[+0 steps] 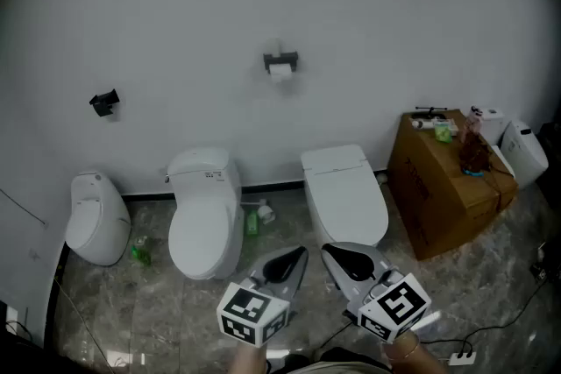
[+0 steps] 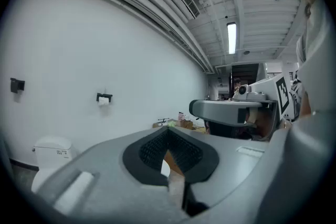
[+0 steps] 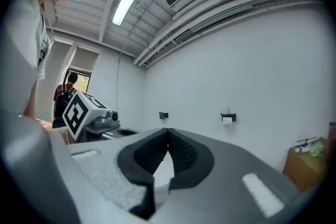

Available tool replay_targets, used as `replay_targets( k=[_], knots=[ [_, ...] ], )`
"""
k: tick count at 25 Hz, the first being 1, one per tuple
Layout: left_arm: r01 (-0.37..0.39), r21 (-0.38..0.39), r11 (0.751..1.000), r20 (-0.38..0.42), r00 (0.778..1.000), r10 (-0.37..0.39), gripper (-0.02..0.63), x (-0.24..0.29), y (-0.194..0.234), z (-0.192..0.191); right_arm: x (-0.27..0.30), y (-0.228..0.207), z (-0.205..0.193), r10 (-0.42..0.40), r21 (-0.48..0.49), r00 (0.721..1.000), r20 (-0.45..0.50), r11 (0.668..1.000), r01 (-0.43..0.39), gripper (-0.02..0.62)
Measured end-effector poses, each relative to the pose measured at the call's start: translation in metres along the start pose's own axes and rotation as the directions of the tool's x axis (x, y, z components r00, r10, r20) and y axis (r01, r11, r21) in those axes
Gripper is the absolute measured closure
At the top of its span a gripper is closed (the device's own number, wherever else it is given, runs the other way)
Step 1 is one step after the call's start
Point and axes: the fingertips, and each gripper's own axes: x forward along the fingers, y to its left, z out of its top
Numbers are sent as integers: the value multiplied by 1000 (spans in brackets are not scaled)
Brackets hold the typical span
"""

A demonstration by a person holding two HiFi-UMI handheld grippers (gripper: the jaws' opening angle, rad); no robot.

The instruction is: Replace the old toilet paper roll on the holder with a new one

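Nearly spent white roll (image 1: 280,74) on black wall holder (image 1: 280,60)

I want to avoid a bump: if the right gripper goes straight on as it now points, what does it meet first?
Probably the white wall, left of the toilet paper holder. Nothing shows before it in line with the right gripper, though depth is unclear.
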Motion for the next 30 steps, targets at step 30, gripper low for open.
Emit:
replay_targets(
  k=[30],
  knots=[
    [-55, -75, 996, 91, 994, 62, 601, 52, 18, -7, 8, -77, -20, -50, 148, 989, 143, 989, 29, 592]
  ],
)
